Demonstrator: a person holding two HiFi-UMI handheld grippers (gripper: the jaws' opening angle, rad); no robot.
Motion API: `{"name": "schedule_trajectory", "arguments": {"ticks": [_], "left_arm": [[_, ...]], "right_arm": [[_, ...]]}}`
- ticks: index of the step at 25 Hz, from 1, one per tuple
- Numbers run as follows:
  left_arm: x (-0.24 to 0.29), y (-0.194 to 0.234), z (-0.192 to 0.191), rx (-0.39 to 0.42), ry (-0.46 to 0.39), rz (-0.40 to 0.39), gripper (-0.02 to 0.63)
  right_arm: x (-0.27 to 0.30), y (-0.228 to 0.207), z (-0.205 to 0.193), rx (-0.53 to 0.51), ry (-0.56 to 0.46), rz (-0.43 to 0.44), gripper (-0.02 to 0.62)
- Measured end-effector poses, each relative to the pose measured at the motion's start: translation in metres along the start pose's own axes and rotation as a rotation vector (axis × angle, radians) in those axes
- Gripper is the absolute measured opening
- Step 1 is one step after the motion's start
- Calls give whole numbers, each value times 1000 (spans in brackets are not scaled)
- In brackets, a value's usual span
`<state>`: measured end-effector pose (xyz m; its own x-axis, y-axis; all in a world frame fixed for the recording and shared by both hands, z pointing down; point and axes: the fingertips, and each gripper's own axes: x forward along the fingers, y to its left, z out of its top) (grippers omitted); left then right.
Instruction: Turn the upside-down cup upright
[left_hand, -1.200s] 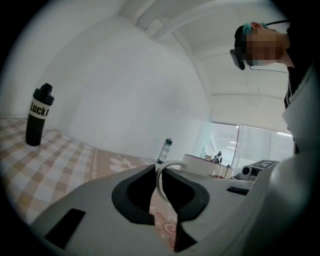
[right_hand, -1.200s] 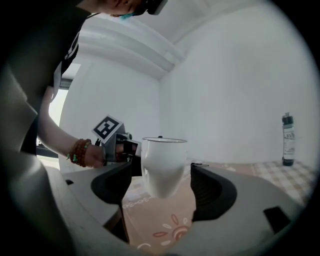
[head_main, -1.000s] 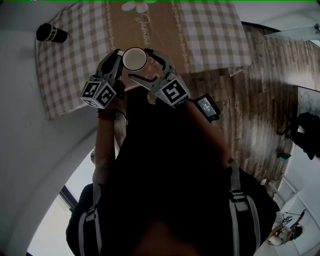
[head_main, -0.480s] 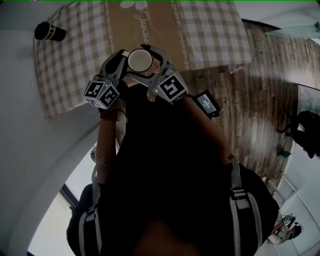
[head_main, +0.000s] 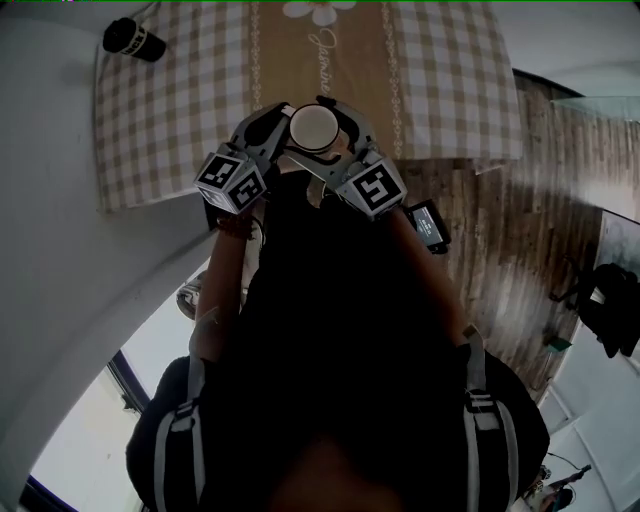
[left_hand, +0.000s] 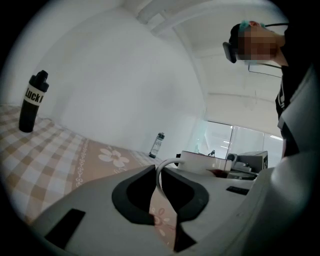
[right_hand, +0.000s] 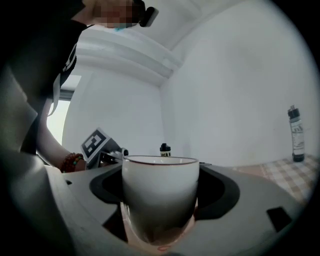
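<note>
cup (head_main: 311, 127) upright, its body clamped between the right gripper's (right_hand: 160, 186) jaws, from 4 o'clock. left gripper's (left_hand: 159, 192) jaws, from 8 o'clock, have just been closing and pinch the handle (left_hand: 161, 169).

The left tool (head_main: 280, 135) and right tool (head_main: 316, 135) are pale grey shells lined with black pads (left_hand: 131, 195). At its 6 o'clock end each carries a white cube (head_main: 231, 181) of black square markers. The person wears a black top (head_main: 330, 340), a beaded bracelet (head_main: 233, 228) and grey shoulder straps (head_main: 477, 420).
</note>
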<state>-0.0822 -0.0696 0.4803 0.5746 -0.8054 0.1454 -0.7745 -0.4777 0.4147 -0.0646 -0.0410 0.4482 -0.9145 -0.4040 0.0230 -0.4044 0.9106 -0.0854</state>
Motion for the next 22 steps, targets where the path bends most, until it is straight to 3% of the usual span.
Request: {"name": "schedule_trajectory", "arguments": {"ticks": [7, 11, 16, 22], "left_arm": [[-11, -1, 18, 100, 7, 6, 48], [-3, 8, 0, 133, 18, 18, 48], [-10, 17, -3, 133, 52, 49, 49], [-34, 42, -1, 99, 22, 140, 29]], "right_arm": [[8, 7, 16, 3, 27, 24, 405], [8, -1, -5, 17, 46, 55, 406], [16, -2, -14, 74, 86, 116, 405], [36, -18, -18, 75, 105, 113, 405]]}}
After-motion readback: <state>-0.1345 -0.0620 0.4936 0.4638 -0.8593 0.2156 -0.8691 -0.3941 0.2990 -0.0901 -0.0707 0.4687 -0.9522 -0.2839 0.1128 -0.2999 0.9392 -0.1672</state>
